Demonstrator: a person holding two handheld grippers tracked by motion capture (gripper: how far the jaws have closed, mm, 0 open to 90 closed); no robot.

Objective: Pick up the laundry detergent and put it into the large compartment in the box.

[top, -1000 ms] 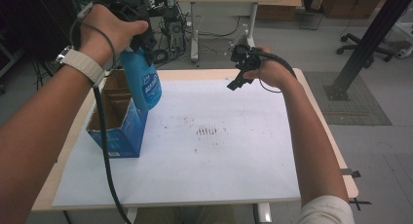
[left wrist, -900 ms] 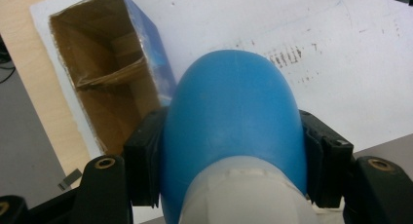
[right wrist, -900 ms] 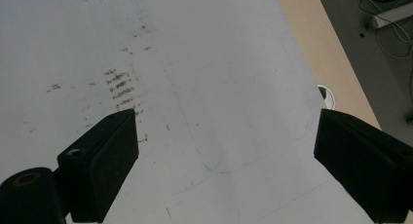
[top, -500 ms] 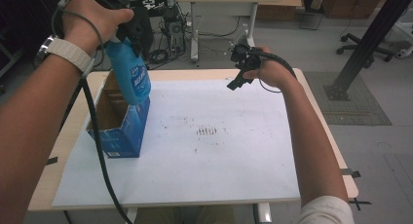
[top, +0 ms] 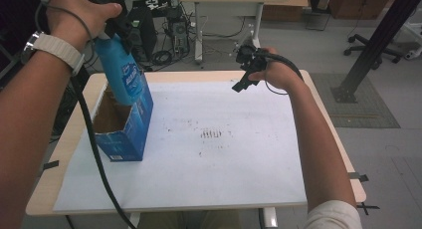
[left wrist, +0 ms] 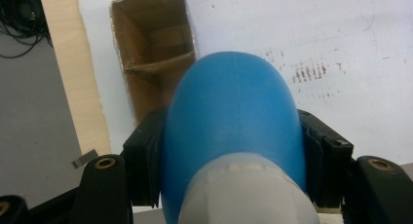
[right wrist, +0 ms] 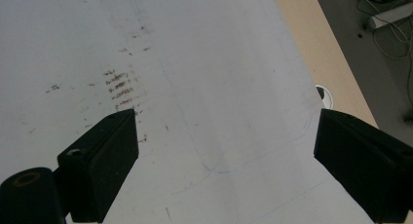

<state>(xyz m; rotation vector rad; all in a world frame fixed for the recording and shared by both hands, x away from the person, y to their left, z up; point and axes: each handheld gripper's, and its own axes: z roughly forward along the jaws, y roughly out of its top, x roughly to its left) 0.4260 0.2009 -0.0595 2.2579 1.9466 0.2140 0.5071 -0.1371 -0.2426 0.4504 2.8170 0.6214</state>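
The left gripper (top: 112, 25) pinches a blue plastic bottle (top: 122, 74) near its top, jaws pressed against both sides. The bottle hangs tilted above the open blue cardboard box (top: 124, 132), its base just over the box mouth. The box stands upright on the white sheet (top: 224, 159) covering the table (top: 318, 119), near its left edge. The right gripper (top: 245, 79) hovers over the far side with jaws spread wide and empty.
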